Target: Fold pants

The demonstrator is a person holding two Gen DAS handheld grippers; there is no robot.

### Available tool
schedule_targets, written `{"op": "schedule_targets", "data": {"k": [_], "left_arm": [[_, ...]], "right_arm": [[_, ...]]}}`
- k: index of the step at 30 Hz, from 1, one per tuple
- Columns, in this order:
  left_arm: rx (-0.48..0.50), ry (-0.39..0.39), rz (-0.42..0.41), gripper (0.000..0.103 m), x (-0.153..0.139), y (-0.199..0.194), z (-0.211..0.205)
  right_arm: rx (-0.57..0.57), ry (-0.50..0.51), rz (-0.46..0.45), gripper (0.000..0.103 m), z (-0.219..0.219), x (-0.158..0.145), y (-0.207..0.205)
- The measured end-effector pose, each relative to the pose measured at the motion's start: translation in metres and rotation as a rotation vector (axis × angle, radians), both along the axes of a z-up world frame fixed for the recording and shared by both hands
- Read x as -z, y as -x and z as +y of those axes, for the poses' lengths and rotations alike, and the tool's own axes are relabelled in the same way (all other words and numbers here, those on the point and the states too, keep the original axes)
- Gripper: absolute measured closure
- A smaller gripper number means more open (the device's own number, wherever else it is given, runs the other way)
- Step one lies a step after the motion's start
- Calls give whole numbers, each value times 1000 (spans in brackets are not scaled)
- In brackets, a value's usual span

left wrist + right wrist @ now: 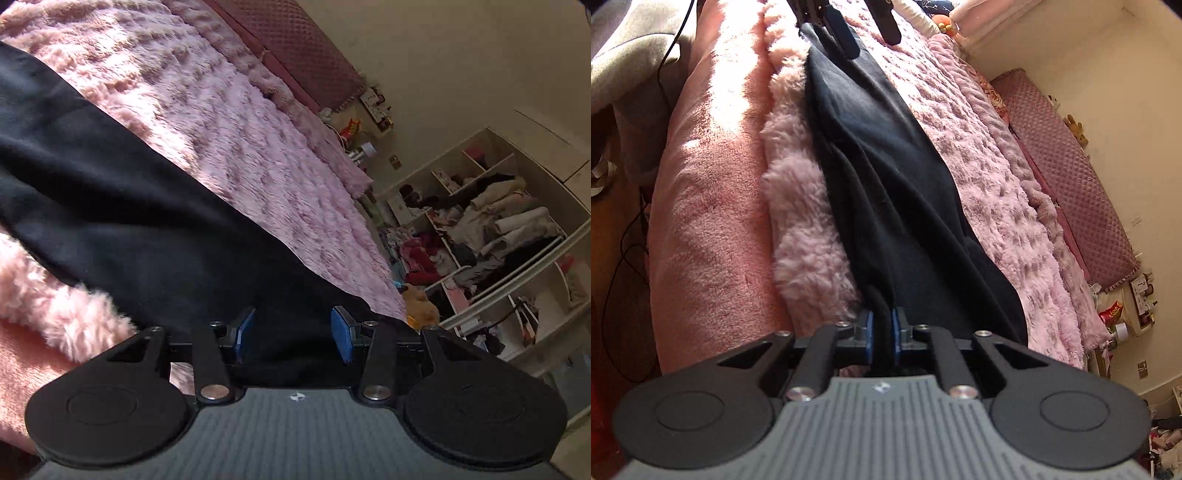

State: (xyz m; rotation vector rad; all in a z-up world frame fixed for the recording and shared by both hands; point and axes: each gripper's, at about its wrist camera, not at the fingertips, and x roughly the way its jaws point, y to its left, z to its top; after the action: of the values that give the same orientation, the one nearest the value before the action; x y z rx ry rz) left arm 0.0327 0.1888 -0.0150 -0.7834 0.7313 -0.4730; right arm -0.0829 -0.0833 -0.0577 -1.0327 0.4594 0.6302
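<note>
Dark navy pants [894, 192] lie stretched lengthwise on a pink fluffy blanket [997, 184] on a bed. My right gripper [882, 338] is shut on one end of the pants, with fabric pinched between its blue pads. My left gripper [293, 334] stands open at the other end of the pants [129, 206], with dark cloth lying between its spread blue pads. The left gripper also shows at the far end in the right wrist view [866, 31], its fingers apart over the fabric.
A quilted mauve headboard [1082, 177] runs along the wall. A salmon blanket [709, 206] hangs over the bed's near side, with cables [624, 258] on the floor. Open white shelves [491, 236] full of clothes stand beyond the bed. A nightstand [1134, 310] holds small items.
</note>
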Motion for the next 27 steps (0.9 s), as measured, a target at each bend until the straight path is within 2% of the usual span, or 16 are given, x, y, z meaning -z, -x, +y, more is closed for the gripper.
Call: {"op": "schedule_targets", "data": {"k": [4,8,9,10,11,13,15,17,18,19,21,23,26,27], "left_arm": [[139,14,71,53,17,-19,-44],[232,-93,151,54,42,-27,-77],[238,-120,147,54,45,-25,-82],[242,-134,141,54,46,-24,-84],[243,-137,139,54,47,-23,-86],[242,-118,148,54,49,-21,-89],[273,-160,142,54,48,-21,-97],[311,-237,87,53,37,-18,-110],[342,-250,63,53,32,-16,-116],[371,-246,55,53,29,-16,-120],[437,-196,59,53,25,-15,-126],[480,-150,50,53,22,-17,-131],[514,-134,35,53,23,-21,-136],[533,-129,37,53,25,-23,-137]], "right_arm": [[-53,59,-14,101,-7,-6,8],[-30,51,20,103,-18,-11,6],[-2,2,64,102,-23,-16,3],[15,-67,114,95,-29,-23,1],[27,-164,172,90,-37,-33,-2],[54,-329,255,89,-51,-49,-12],[96,-440,302,89,-60,-61,-27],[137,-525,303,89,-69,-70,-51],[151,-549,301,86,-72,-72,-62],[176,-579,299,78,-78,-74,-78],[221,-622,305,66,-88,-75,-110],[236,-637,339,66,-94,-72,-140],[207,-641,362,65,-93,-65,-183],[177,-645,364,58,-90,-62,-193]]}}
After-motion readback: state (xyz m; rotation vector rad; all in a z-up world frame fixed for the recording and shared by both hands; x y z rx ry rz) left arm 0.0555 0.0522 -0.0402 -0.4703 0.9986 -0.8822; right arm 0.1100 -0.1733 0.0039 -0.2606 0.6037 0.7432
